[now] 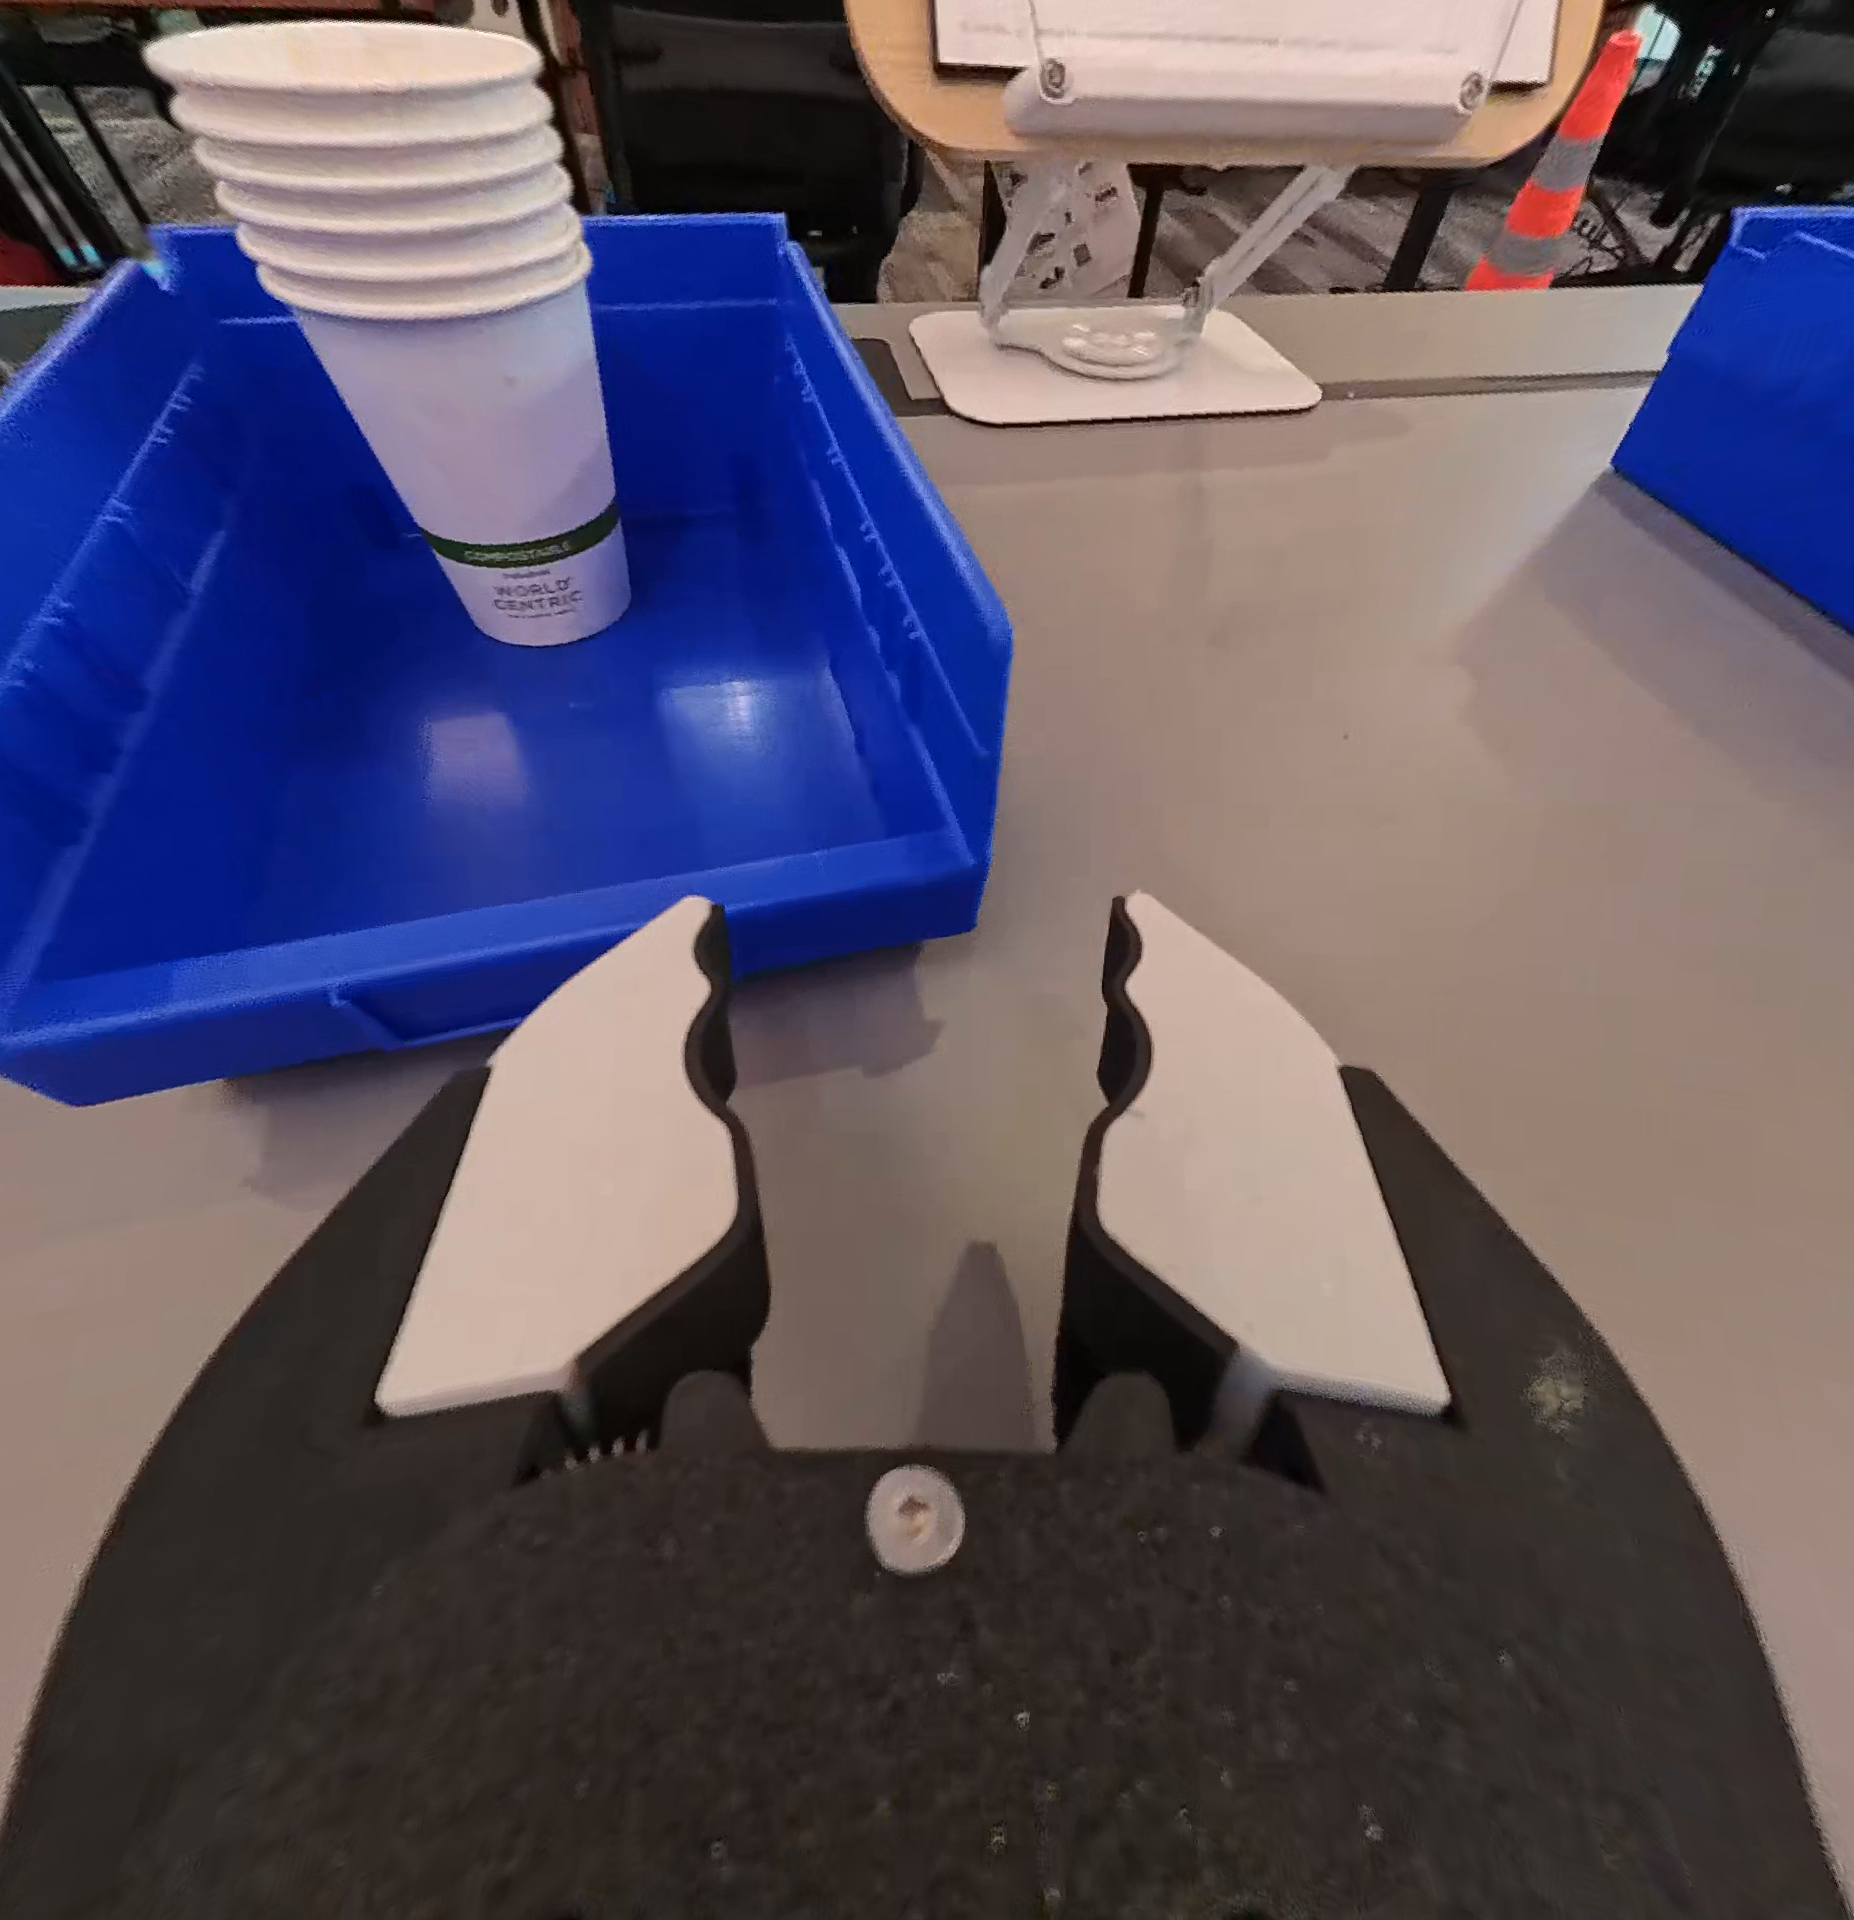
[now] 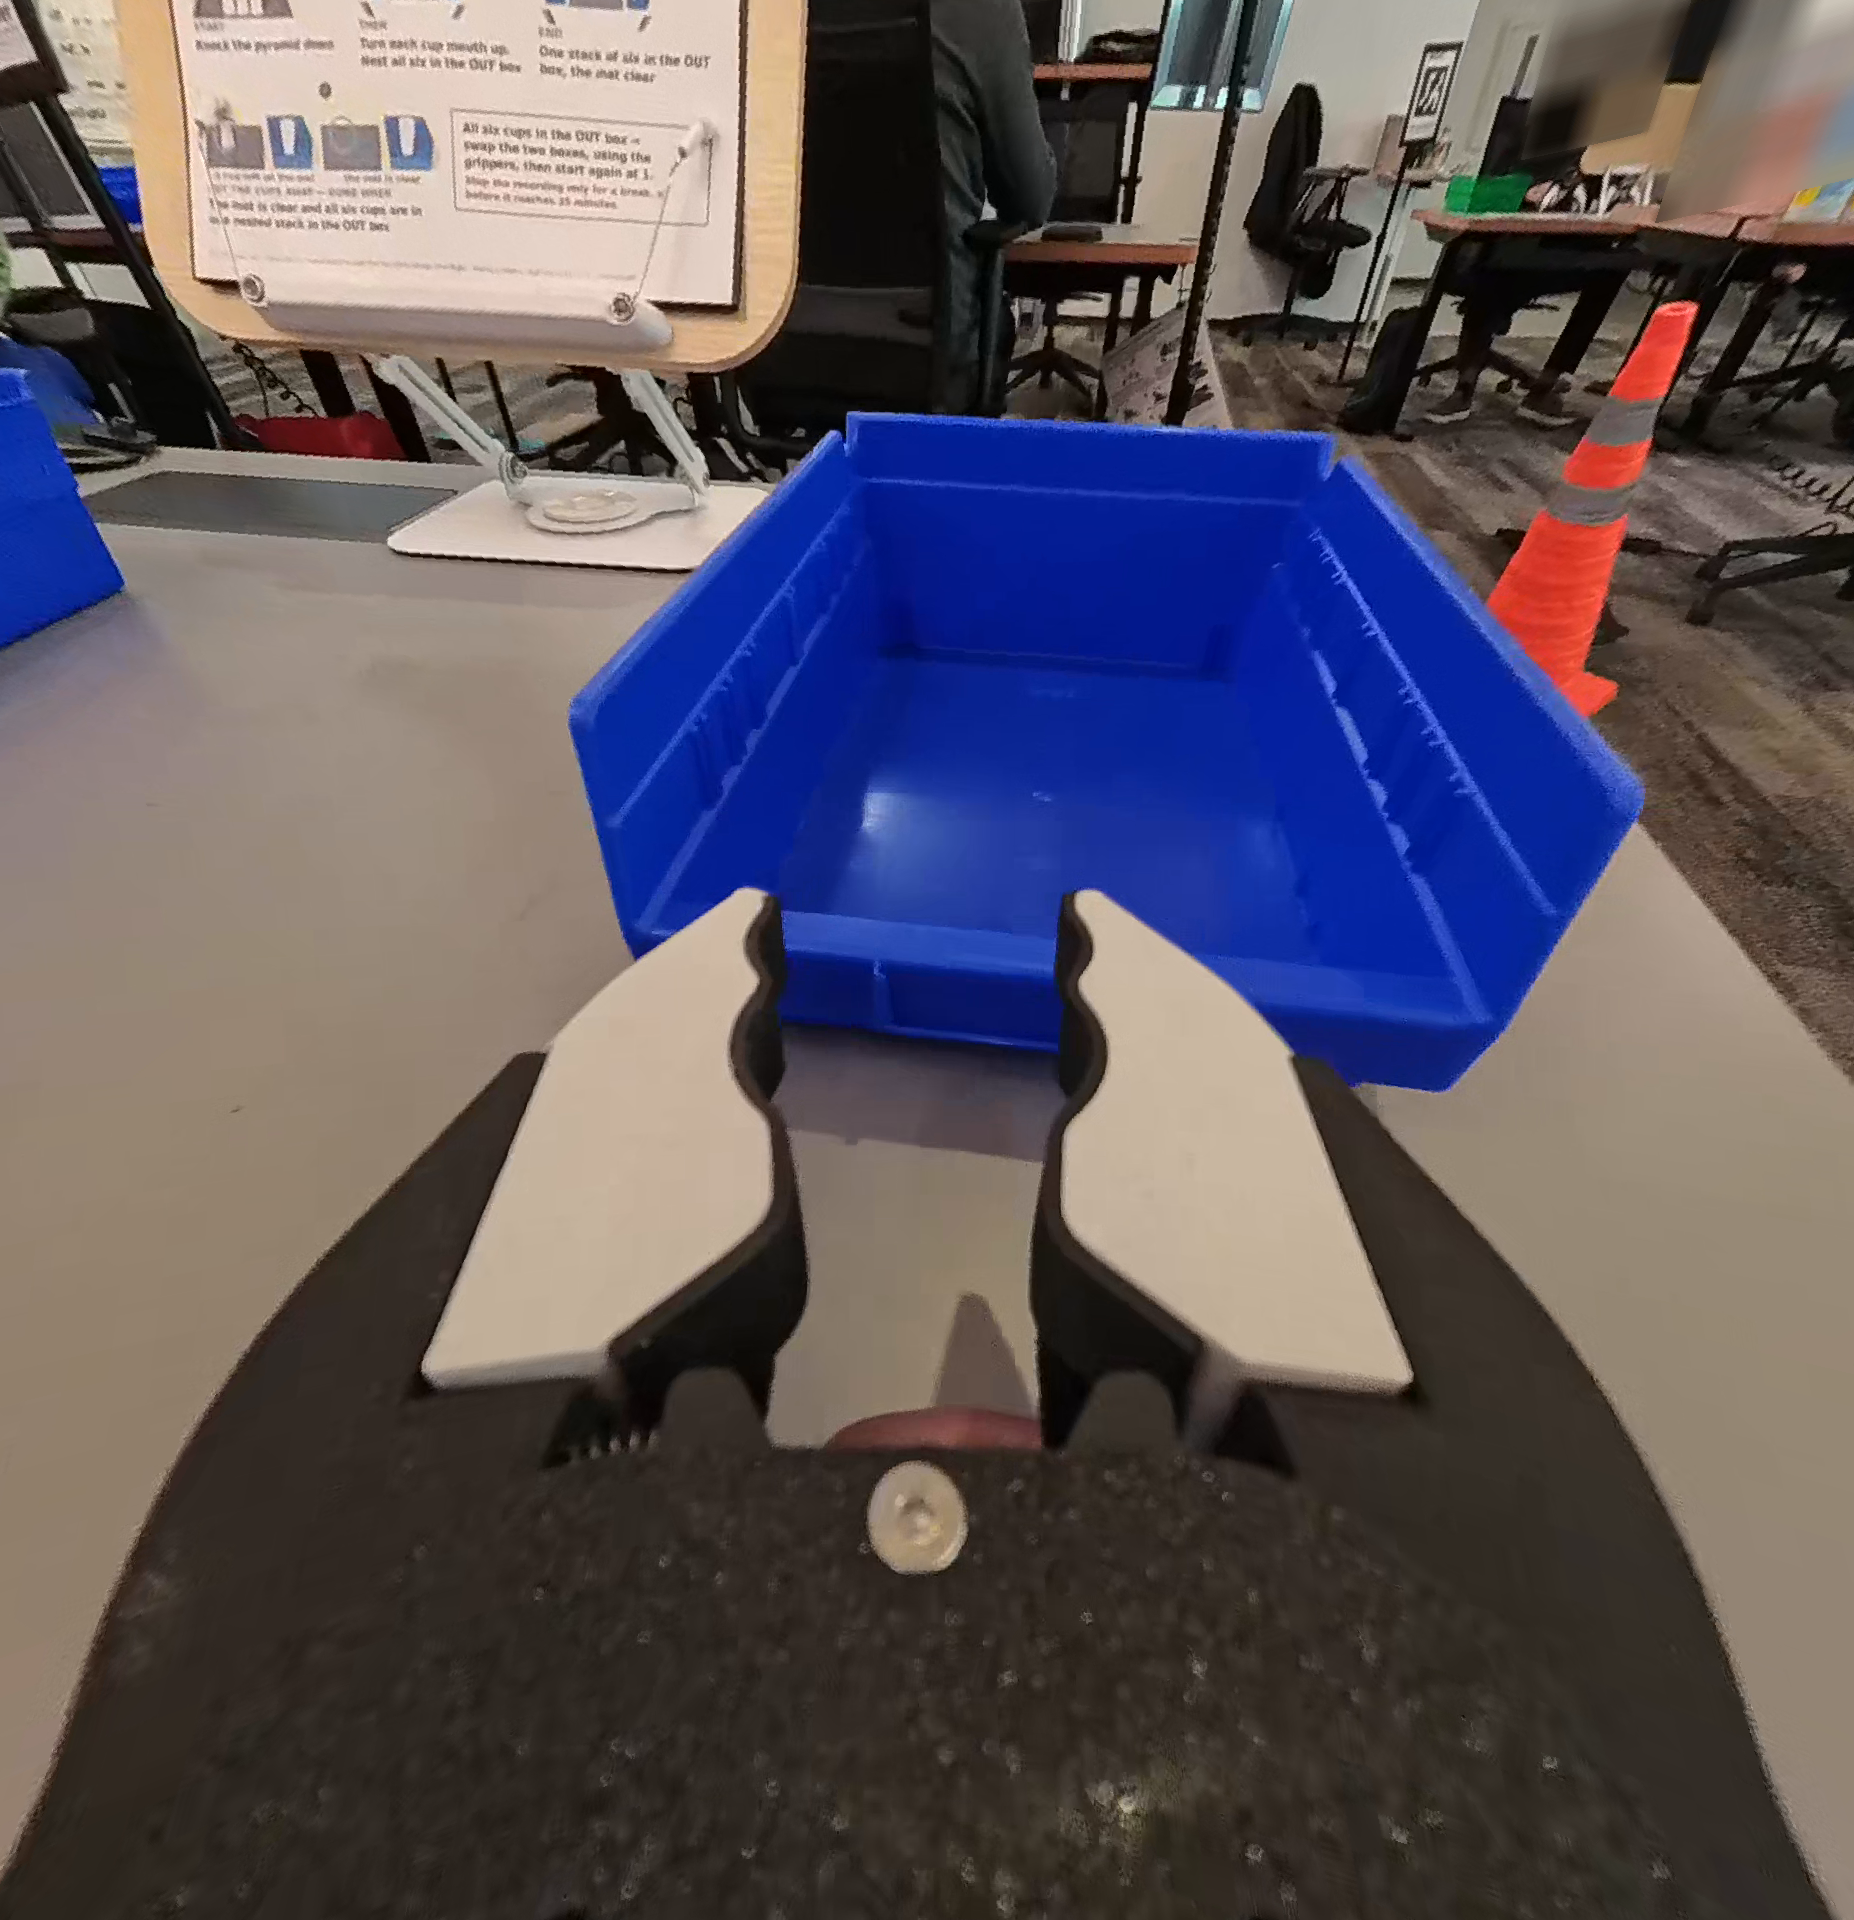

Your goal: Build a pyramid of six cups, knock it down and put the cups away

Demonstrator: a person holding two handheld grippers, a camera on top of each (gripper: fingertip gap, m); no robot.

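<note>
Cups (image 1: 424, 281) stacked in bin (image 1: 902, 582), ahead-left of empty left tongs (image 1: 915, 914).

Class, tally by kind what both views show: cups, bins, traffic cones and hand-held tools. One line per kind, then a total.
White paper cups: 6, nested in one stack
Blue bins: 2
Orange traffic cone: 1
Tools: 2, left tool and right tool, both open
Total: 11

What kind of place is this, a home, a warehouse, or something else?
Probably an office or lab set up for recording tasks. Desks and office chairs fill the carpeted room behind the grey table, an orange traffic cone stands beside it, and an instruction board is propped on a stand.
</note>
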